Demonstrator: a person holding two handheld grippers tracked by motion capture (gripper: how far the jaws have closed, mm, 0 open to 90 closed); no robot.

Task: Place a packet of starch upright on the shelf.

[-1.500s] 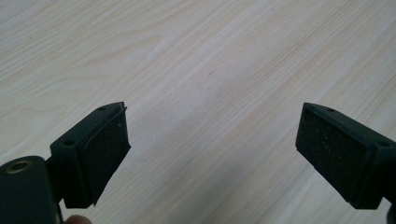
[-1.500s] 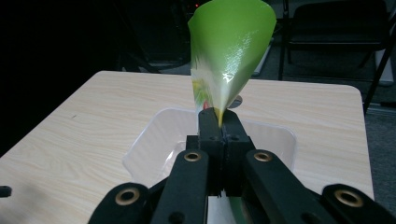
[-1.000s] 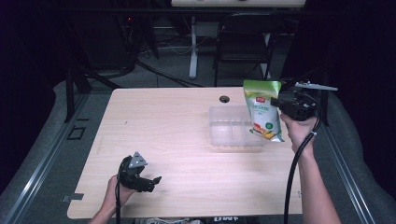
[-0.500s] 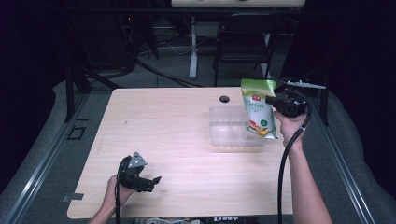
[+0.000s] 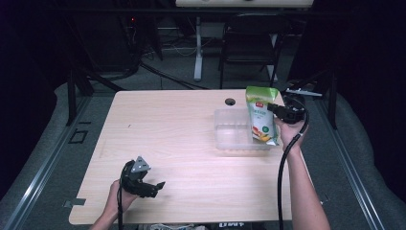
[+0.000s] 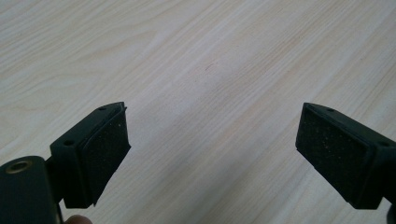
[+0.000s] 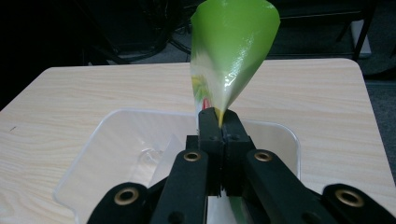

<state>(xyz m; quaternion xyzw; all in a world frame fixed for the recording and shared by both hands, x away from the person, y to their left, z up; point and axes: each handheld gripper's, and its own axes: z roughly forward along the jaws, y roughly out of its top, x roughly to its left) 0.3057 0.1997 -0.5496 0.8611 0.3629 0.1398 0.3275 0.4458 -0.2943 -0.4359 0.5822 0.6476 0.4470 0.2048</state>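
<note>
Pinching a green snack bag (image 5: pixel 261 115) by its edge, the right tool (image 5: pixel 274 109) holds it upright over the right end of a clear plastic tray (image 5: pixel 230 139) that sits on the far right part of the counter (image 5: pixel 182 143). In the right gripper view the two black jaws stand pressed together on the thin edge of the bag (image 7: pixel 231 56), which rises above them as a folded green cone, and the tray (image 7: pixel 107 154) lies just under and beyond the tool (image 7: pixel 219 122). From the high view the bag's lower end reaches down to the tray's right side, though whether it touches the tray floor cannot be told. The bag's front bears a small red label and pictures of fruit or vegetables near the bottom.

The left tool (image 5: pixel 159 184) rests low over the near left part of the counter, well apart from the tray and the bag, held in the person's left hand (image 5: pixel 122 196). In the left gripper view its jaws stand wide apart with nothing between them, and bare pale wood (image 6: pixel 201 84) lies beneath the tool (image 6: pixel 212 158).

A small dark round hole (image 5: pixel 230 101) sits in the counter just beyond the tray. Behind the counter a dark chair (image 5: pixel 251 48) stands on the floor
</note>
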